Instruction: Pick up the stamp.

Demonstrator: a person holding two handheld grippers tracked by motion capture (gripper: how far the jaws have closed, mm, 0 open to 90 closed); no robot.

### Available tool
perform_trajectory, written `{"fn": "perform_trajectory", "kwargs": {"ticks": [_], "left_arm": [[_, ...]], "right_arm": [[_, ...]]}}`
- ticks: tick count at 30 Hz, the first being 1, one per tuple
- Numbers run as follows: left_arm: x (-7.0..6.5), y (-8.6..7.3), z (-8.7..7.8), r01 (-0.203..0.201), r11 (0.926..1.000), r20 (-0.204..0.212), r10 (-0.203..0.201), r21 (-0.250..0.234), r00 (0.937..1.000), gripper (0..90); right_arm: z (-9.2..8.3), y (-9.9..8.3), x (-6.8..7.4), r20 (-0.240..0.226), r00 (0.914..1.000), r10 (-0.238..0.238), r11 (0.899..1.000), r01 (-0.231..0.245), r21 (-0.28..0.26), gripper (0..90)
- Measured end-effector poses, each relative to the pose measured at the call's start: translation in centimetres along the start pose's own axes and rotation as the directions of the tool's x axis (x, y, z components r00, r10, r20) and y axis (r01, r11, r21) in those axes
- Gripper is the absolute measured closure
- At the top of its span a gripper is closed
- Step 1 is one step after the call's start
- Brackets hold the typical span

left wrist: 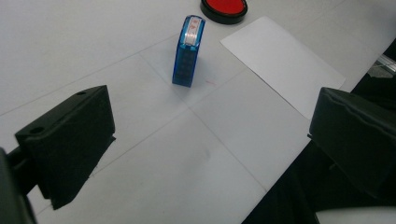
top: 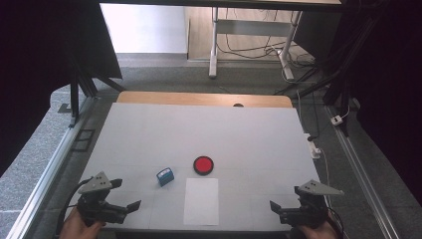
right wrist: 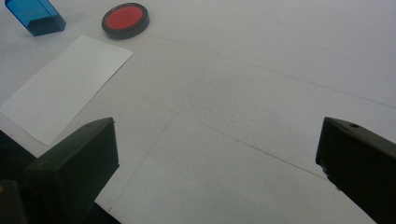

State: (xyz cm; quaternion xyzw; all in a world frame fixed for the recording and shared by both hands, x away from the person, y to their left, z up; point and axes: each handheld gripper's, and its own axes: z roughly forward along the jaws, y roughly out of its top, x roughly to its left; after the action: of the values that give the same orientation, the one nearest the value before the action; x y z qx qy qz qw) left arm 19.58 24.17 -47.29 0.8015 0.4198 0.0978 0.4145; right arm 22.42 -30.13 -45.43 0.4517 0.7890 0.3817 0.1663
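Blue plastic stamp [left wrist: 188,50] ahead of my left gripper [left wrist: 205,140], fingers apart: light, rigid, slick; I'd pinch its ribbed flanks.

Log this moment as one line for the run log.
left gripper: open, empty | right gripper: open, empty | blue stamp: upright, untouched | red ink pad: beyond paper sheet

My hands [top: 79,226] run off the high view's bottom edge, the blue stamp [right wrist: 35,16] and red ink pad [left wrist: 224,9] are clipped by top edges, and the stamp's label is too small to read.
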Motion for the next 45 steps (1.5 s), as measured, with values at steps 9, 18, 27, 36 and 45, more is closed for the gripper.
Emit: {"fn": "perform_trajectory", "kwargs": {"ticks": [9, 18, 27, 36, 45], "left_arm": [[0.3, 1.2, 1.7, -0.027, 0.9991, 0.020, 0.026, 0.033, 0.9995, 0.3], [0.7, 2.3, 3.4, -0.032, 0.9990, 0.017, 0.032, 0.032, 0.9993, 0.0], [1.1, 3.7, 5.1, -0.062, 0.9958, 0.006, 0.061, 0.068, 0.9981, 0.0], [1.5, 4.9, 6.7, -0.076, 0.9944, -0.017, 0.078, 0.073, 0.9968, 0.0], [2.3, 6.3, 8.6, -0.117, 0.9865, -0.005, 0.118, 0.114, 0.9930, 0.0]], "right_arm": [[0.0, 0.0, 0.0, -0.004, 1.0000, -0.001, 1.000, 0.001, 0.001, 0.0], [0.1, 0.0, 0.0, -0.004, 1.0000, -0.002, 1.000, 0.002, 0.002, 0.0], [0.1, 0.0, 0.0, -0.002, 1.0000, -0.005, 1.000, 0.005, 0.009, 0.0], [0.1, 0.0, 0.0, -0.006, 1.0000, -0.006, 1.000, 0.006, 0.010, 0.0], [0.2, 0.1, 0.0, -0.008, 1.0000, -0.005, 1.000, 0.005, 0.012, 0.0]]}}
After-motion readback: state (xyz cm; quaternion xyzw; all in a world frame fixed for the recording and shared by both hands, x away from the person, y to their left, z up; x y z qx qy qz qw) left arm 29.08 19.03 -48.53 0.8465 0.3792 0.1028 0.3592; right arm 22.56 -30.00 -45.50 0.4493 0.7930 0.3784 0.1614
